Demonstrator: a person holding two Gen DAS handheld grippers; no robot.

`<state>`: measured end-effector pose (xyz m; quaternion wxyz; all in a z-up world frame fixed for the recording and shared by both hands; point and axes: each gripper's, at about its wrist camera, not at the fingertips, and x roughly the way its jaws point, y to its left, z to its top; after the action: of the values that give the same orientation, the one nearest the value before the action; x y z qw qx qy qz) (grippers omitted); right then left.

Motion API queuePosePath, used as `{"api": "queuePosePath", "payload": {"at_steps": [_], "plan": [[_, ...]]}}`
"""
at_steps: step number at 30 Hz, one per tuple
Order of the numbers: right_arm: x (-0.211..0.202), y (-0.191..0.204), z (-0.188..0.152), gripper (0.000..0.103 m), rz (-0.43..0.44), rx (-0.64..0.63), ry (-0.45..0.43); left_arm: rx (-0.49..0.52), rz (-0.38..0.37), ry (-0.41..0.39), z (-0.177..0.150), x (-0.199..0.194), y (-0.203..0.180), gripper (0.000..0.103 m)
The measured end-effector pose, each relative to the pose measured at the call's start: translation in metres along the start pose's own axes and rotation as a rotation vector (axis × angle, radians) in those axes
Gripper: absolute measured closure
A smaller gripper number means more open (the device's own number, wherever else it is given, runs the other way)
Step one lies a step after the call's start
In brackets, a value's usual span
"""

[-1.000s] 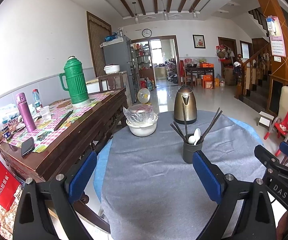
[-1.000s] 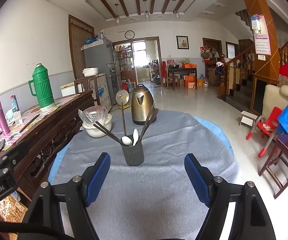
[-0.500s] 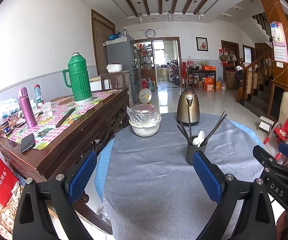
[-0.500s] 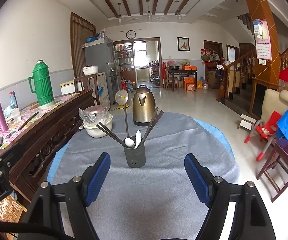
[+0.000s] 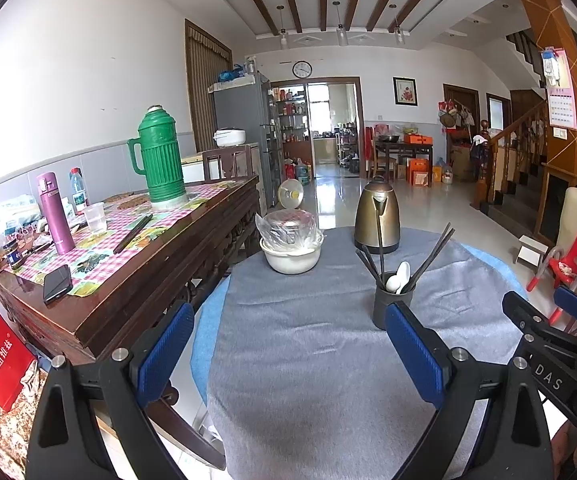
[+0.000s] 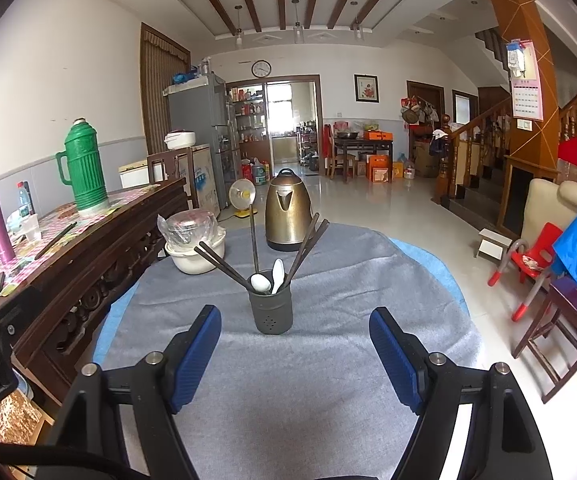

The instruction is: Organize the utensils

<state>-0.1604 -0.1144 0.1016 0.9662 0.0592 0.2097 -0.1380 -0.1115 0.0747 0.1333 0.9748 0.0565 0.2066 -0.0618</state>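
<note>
From the left wrist view, the left gripper [image 5: 286, 346] hangs over the near part of the grey-covered round bench [image 5: 308, 360], its blue-padded jaws spread wide with nothing between them but bare cloth. The dark utensil holder [image 5: 392, 306] stands upright on the cloth, just beyond the left gripper's right-hand finger, which hides the holder's lower right edge. Dark chopsticks [image 5: 432, 254] fan out of the holder at several angles, and two white spoons [image 5: 398, 278] lean inside it. Behind the holder, farther across the bench, stands a brass-coloured kettle [image 5: 377, 218]; to the left of the holder sits a white bowl [image 5: 291, 256] with a covered pot wrapped in plastic resting in it. Well to the left of the holder, a wooden sideboard [image 5: 128, 280] carries a green thermos [image 5: 160, 160] and a purple flask [image 5: 54, 212]. Part of the right gripper [image 5: 556, 344] shows to the right of the holder.

From the right wrist view, the right gripper [image 6: 294, 352] also stands wide open and empty. The utensil holder [image 6: 270, 312] sits centred just ahead of the gap between its fingers, not touched by either pad. The chopsticks [image 6: 216, 260] and spoons [image 6: 266, 280] stick up from it. The kettle [image 6: 288, 212] is behind the holder, the bowl [image 6: 194, 256] behind and to its left, and the thermos [image 6: 84, 164] far to its left on the sideboard.
</note>
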Motion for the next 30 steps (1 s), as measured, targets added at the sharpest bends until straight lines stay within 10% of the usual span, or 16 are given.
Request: {"api": "queuePosePath", "payload": {"at_steps": [30], "plan": [[0.010, -0.011, -0.003, 0.023, -0.004, 0.009, 0.027, 0.008, 0.017, 0.035, -0.001, 0.024, -0.008, 0.006]]}}
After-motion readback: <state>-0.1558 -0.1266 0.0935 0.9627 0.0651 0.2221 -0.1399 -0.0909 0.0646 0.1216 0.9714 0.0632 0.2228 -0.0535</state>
